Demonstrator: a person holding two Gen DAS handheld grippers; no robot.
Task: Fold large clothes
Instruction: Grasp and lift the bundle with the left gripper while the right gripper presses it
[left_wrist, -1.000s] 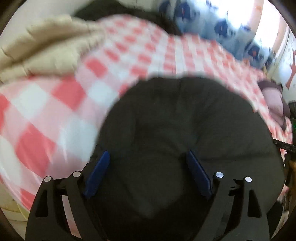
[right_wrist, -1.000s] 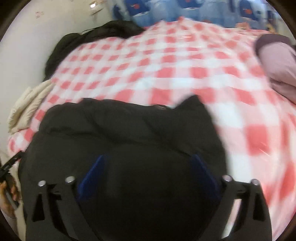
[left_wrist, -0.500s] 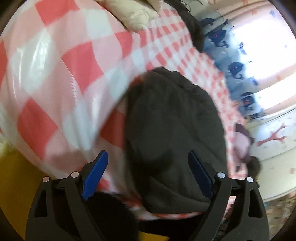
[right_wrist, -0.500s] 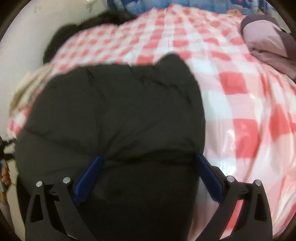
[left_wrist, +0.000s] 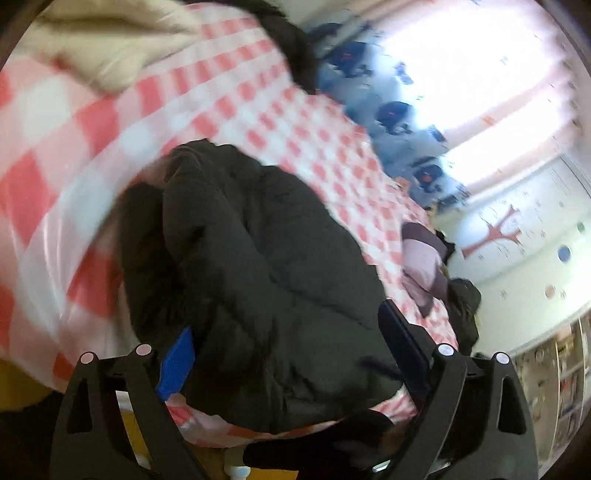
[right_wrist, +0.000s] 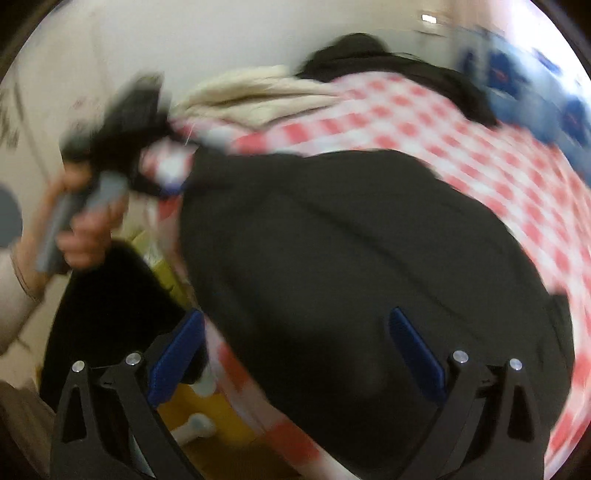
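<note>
Where red-checked bedcover (left_wrist: 236, 92) spreads, black jacket (left_wrist: 266, 280) below sunlit curtains (left_wrist: 399, 110).

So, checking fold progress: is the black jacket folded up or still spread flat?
Folded: the black jacket sits as a compact, puffy bundle on the checked cover, no sleeves spread out.

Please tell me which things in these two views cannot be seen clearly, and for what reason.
- Black jacket, left wrist view: its near hem is cut off behind the left gripper.
- Black jacket, right wrist view: folds and seams smeared by motion blur; the right gripper covers its near edge.
- Left hand, right wrist view: blurred.
- Cream garment: its type is unclear, blurred.
</note>
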